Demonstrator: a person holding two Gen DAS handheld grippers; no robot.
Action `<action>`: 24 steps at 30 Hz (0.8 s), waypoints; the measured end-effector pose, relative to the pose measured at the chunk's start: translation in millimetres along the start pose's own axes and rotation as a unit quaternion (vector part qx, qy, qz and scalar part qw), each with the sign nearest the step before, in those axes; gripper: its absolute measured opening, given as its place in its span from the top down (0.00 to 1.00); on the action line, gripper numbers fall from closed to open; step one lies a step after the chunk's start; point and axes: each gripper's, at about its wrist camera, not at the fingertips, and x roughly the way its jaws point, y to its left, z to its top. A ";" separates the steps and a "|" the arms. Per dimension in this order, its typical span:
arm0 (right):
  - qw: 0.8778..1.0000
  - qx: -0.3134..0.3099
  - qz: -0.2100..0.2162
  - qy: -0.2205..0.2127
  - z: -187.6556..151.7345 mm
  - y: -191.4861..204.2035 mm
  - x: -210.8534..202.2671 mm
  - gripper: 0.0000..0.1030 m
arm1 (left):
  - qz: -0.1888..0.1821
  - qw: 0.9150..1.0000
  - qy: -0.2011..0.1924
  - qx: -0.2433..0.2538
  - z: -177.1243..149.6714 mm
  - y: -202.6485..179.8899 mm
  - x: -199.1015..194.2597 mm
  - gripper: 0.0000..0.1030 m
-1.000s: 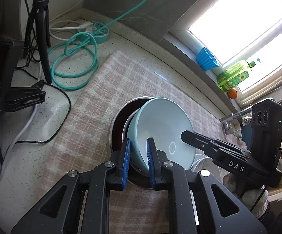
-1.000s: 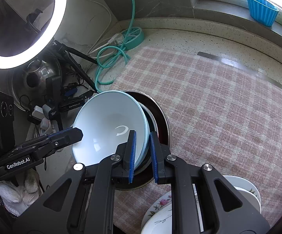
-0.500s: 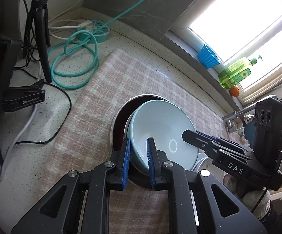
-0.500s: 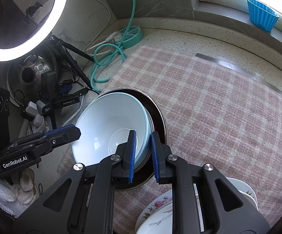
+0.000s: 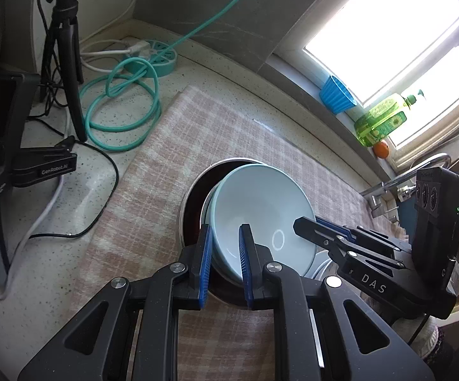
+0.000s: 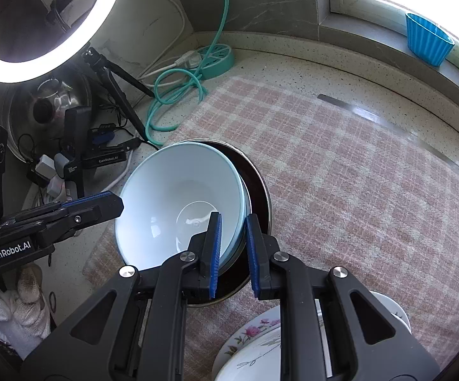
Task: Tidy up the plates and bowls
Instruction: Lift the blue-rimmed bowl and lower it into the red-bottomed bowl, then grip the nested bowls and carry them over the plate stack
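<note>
A light blue bowl [image 5: 261, 209] [image 6: 181, 190] sits nested in a dark bowl with a metal rim [image 5: 194, 203] [image 6: 258, 187] on the pink checked cloth. My left gripper [image 5: 224, 241] is shut on the blue bowl's near rim. My right gripper [image 6: 232, 231] is shut on the opposite rim. Each gripper shows in the other's view, the right one at the lower right [image 5: 305, 225], the left one at the left [image 6: 115, 203]. A floral plate [image 6: 254, 346] lies under my right gripper.
The pink checked cloth [image 6: 340, 174] covers the speckled counter. A teal hose [image 5: 121, 108] and a round power strip [image 6: 213, 57] lie at the back. A tripod [image 5: 67, 63], ring light [image 6: 39, 22] and devices stand at the left. A blue cup [image 5: 337, 93], soap bottle [image 5: 381, 119] and tap [image 5: 413, 174] line the window side.
Both grippers have lowered the blue bowl from a tilted, raised pose down into the dark bowl. Both stay clamped on its rim.
</note>
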 end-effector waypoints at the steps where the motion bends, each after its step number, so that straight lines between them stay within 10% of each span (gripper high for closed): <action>1: 1.000 0.002 0.006 -0.005 -0.5 -0.9 -3.8 0.80 | -0.002 1.000 -0.004 -0.003 0.4 1.7 -3.3 0.85; 24: 0.988 0.140 0.064 -0.004 -13.8 -50.5 -4.2 0.75 | -0.015 0.998 0.009 -0.057 -6.4 37.0 0.2 0.85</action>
